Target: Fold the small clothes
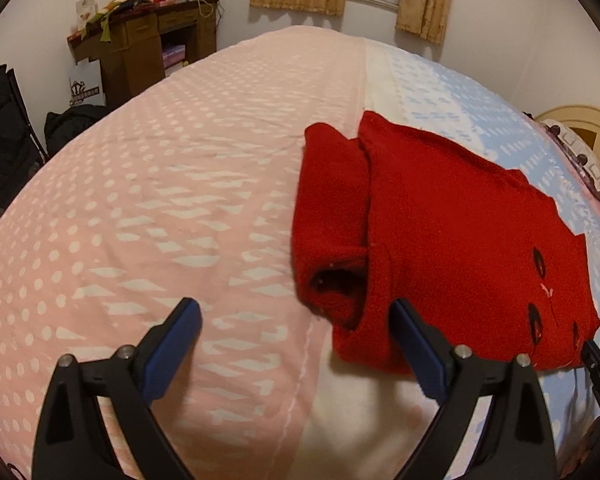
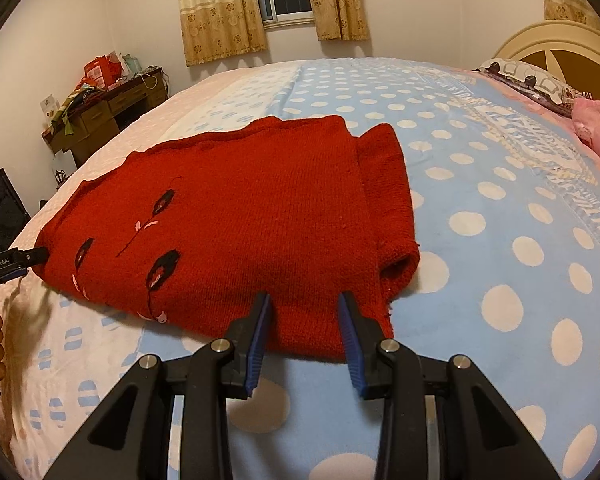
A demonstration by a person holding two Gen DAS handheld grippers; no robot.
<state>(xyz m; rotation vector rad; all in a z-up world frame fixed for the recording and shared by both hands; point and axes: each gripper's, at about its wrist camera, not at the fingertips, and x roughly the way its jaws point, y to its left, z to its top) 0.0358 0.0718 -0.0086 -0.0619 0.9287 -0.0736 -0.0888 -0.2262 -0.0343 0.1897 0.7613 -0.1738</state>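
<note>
A red knitted sweater (image 1: 460, 240) with dark embroidered flowers lies flat on the bed, both sleeves folded in along its sides. My left gripper (image 1: 294, 312) is open wide at the sweater's near left corner. One of its fingers (image 1: 404, 320) touches the red edge and nothing sits between the pads. In the right wrist view the sweater (image 2: 240, 220) fills the middle. My right gripper (image 2: 305, 300) is shut on a bunch of its near hem, beside the right sleeve. At the far left a hand holds the left gripper's finger (image 2: 28, 258) by the sweater's corner.
The bed cover is pink with white dots (image 1: 140, 200) on the left and blue with white dots (image 2: 500, 220) on the right. A headboard (image 2: 560, 44) and a pink pillow (image 2: 596, 128) lie to the right. A cluttered wooden desk (image 1: 148, 48) and black bags (image 1: 4, 140) stand beyond the bed.
</note>
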